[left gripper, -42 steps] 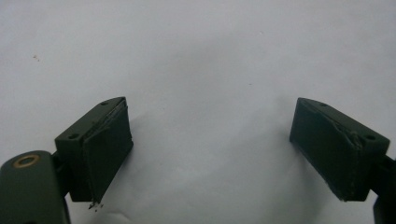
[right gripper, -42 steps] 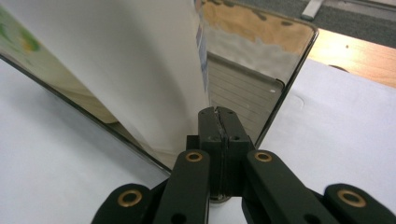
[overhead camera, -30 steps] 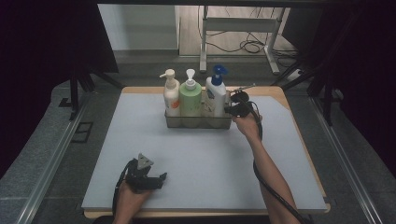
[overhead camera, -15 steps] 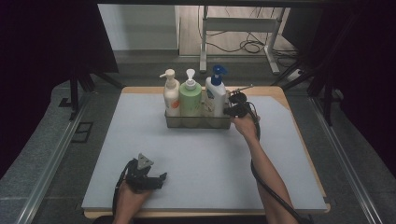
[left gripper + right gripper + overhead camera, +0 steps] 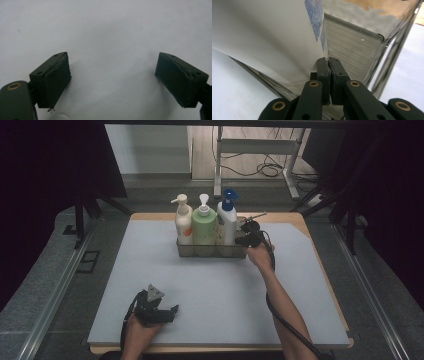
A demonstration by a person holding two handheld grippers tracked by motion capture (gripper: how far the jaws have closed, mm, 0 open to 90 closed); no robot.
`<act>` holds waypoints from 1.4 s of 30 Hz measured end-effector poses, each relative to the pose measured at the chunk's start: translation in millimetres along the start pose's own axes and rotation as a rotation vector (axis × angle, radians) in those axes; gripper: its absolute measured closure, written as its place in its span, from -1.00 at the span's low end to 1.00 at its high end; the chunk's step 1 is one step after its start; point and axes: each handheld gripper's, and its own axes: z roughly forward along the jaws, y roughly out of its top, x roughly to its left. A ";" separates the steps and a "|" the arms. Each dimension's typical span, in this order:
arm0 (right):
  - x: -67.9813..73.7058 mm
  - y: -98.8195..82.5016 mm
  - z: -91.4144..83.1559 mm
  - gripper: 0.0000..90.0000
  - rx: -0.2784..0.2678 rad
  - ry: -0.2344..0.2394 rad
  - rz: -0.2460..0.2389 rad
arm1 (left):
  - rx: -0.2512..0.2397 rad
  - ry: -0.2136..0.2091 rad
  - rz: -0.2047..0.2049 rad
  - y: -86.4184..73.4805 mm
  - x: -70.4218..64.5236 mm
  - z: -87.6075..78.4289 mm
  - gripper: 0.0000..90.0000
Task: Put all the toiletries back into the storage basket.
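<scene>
A clear plastic bin (image 5: 210, 251) stands at the back middle of the pale mat (image 5: 210, 290). It holds a white pump bottle with an orange label (image 5: 183, 222), a green pump bottle (image 5: 204, 225) and a white bottle with a blue sprayer (image 5: 229, 220). My right gripper (image 5: 243, 239) is at the bin's right end. In the right gripper view its jaws are pressed together (image 5: 328, 62) on the bin's thin clear wall (image 5: 384, 57), beside the white bottle (image 5: 274, 37). My left gripper (image 5: 167, 312) rests near the mat's front edge, its jaws wide apart (image 5: 112, 80) over bare mat.
The wooden table edge (image 5: 295, 220) frames the mat. Beyond the table's far side are a metal stand (image 5: 250, 150) and cables on the floor (image 5: 270, 170). Dark curtains hang on both sides.
My right hand has edged slightly left, closer against the bin's right end. The bin, the bottles and my left gripper stay where they were.
</scene>
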 end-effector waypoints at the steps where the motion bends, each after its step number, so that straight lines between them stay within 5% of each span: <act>1: 0.8 0.1 0.8 0.93 0.000 0.001 0.001 | 0.000 0.000 0.000 0.0 0.0 0.0 -0.73; 42: 15.3 0.6 1.4 0.96 0.014 0.025 -0.046 | 0.000 0.000 0.000 0.1 0.0 0.1 -0.73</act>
